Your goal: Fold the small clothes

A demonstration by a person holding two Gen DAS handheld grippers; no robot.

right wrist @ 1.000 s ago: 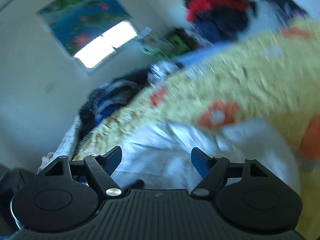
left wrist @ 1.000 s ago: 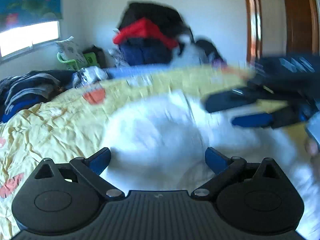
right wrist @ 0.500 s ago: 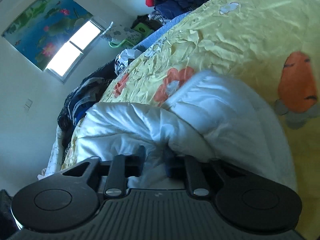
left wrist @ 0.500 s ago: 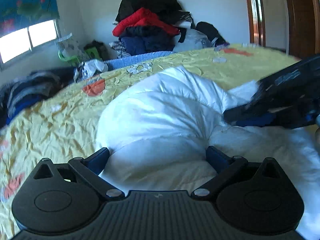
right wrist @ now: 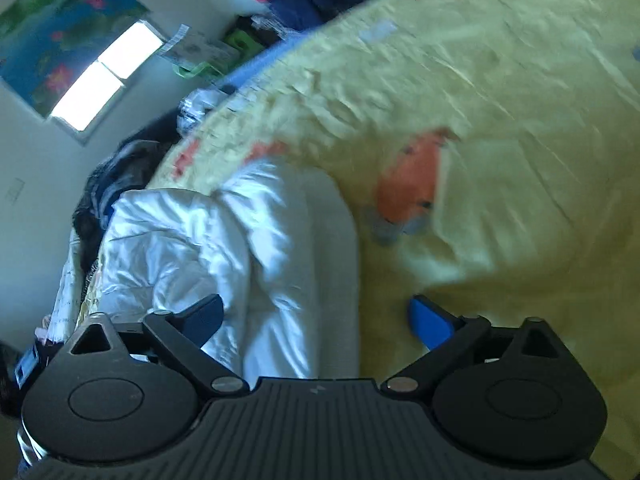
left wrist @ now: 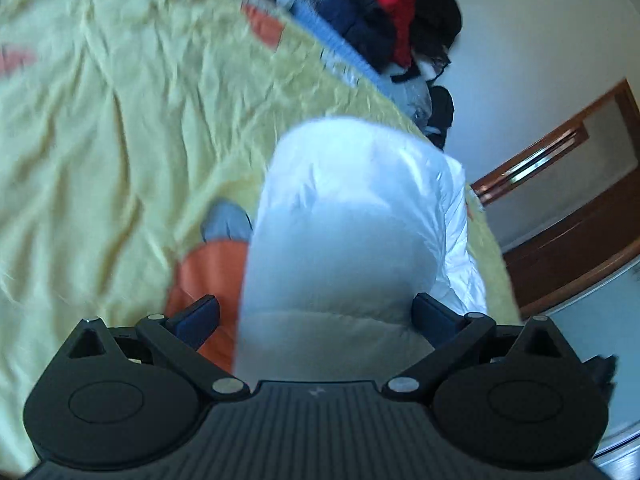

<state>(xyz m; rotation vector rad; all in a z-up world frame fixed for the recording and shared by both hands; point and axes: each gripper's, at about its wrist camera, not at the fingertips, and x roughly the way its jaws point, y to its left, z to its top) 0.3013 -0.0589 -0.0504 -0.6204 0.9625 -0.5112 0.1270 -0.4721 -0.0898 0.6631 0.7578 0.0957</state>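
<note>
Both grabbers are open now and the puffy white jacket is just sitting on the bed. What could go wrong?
1. The white puffy jacket looks springy; with the left gripper and right gripper both open and gripping nothing, its fold may puff back open.
2. It lies bunched on the wrinkled yellow bedspread, so the next pinch might catch bedspread too.
3. Both views are blurred, so a quick grab may miss the edge.

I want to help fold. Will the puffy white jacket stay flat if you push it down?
Probably not. The white puffy jacket bulges in rounded quilted sections, so it likely springs back. Its shiny fabric looks slippery, and it likely flops when lifted.
</note>
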